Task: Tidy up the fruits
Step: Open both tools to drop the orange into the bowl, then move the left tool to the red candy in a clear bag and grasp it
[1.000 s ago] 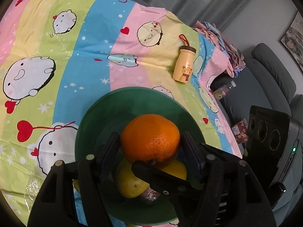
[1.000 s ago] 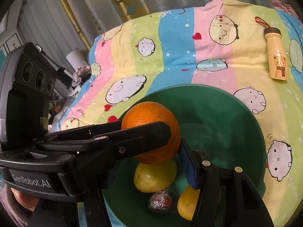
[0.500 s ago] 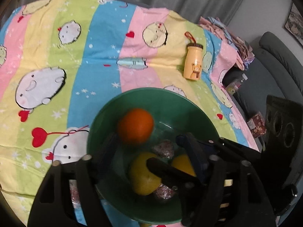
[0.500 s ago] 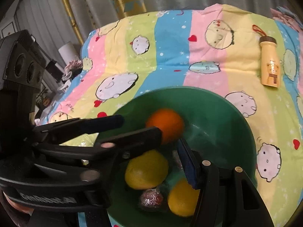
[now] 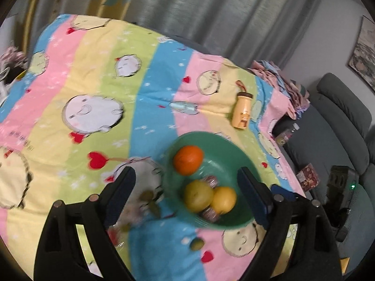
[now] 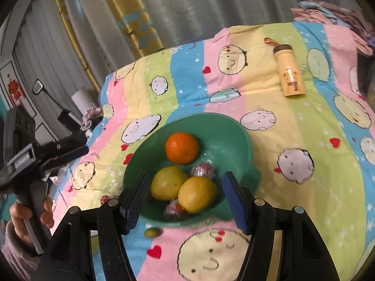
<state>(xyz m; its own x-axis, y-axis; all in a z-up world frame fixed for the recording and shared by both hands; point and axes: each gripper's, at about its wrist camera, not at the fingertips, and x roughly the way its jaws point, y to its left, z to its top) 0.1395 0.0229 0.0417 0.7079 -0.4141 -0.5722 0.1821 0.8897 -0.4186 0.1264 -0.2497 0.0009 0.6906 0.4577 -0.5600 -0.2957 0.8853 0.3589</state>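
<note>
Left gripper (image 5: 186,182): jaws wide apart and opening further, nothing between the pads; held above the cartoon-print bedspread (image 5: 150,107), pointing down at a slant. Seen from the right wrist view it stands off at the left edge, in a person's hand (image 6: 30,213).

Right gripper (image 6: 185,199): jaws apart, opening, empty; poised over the near rim of the green bowl (image 6: 225,135).

Green bowl (image 5: 225,147): on the bedspread, ahead of both grippers; centred in the right gripper's span, offset toward the right finger in the left wrist view.

Contents of bowl: orange (image 6: 181,148) at the far side; two yellow citrus fruits (image 6: 196,194) at the near side, touching each other; several small foil-wrapped pieces (image 6: 202,170) tucked among them.

Outstanding item: small green fruit (image 5: 196,244), roundish, no marked long axis, loose on the bedspread just outside the bowl's near rim. In the left wrist view it lies between the fingers and close under them; in the right wrist view the same fruit (image 6: 152,232) sits beside the left finger. Judged within easy reach of either gripper.

Further loose items: blurred pieces, one olive-coloured (image 5: 146,195), one red, beside the left gripper's left finger; identity unclear.

Not fruit: yellow bear-print bottle (image 6: 290,72), lying on its side beyond the bowl, well apart
</note>
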